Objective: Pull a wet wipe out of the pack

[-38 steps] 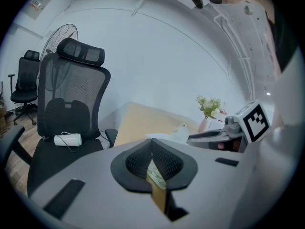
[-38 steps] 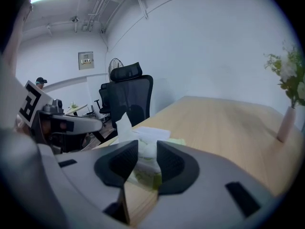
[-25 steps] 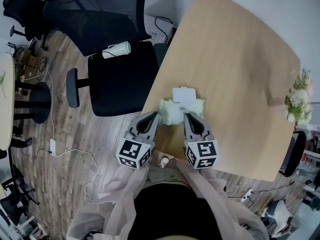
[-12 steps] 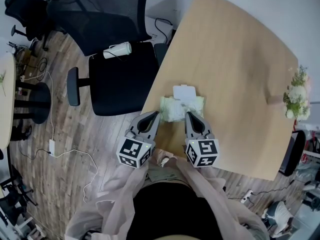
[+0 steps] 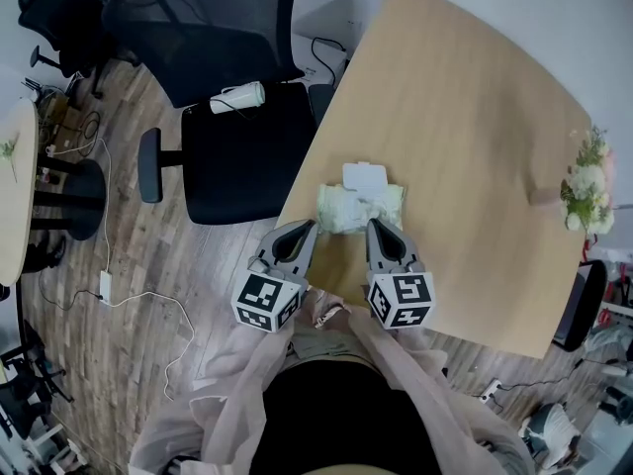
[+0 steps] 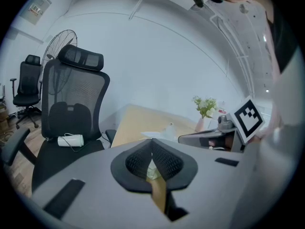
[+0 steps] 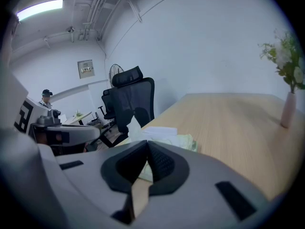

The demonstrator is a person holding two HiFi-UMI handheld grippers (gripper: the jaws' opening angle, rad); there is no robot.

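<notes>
The pale green wipe pack lies near the front edge of the wooden table, with its white lid flipped open. My right gripper is at the pack's near side and shut on a white tuft of wet wipe. In the right gripper view the wipe stands up just past the closed right gripper, with the pack behind. My left gripper is shut and holds nothing, just left of the pack. The left gripper has its pads together.
A black office chair stands left of the table, with a white corded device on its seat. A vase of flowers is at the table's far right edge. Cables lie on the wooden floor.
The right gripper's jaws have drawn together at the pack's opening, and a tuft of wipe now shows by its tip. Both hands have stayed about where they were.
</notes>
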